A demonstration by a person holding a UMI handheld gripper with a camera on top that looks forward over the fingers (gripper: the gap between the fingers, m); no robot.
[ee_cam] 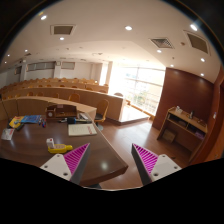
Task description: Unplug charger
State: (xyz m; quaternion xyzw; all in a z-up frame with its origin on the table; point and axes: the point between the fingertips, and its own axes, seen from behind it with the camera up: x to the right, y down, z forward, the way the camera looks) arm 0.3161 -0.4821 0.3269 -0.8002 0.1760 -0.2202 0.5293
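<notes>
My gripper (111,160) is open, its two magenta pads (76,157) spread wide with nothing between them. It is held high over the near corner of a brown wooden table (92,158). No charger or socket can be told apart in this view. On the table beyond the left finger lie a yellow object (60,149) beside a small clear thing, a white paper or notebook (82,129), a dark box (61,111) and a blue item (28,120).
This is a large lecture room with rows of wooden desks (60,95) at the far side. Bright windows (145,88) stand ahead. A wooden shelf unit (182,128) lines the right wall. Brown floor (135,130) lies right of the table.
</notes>
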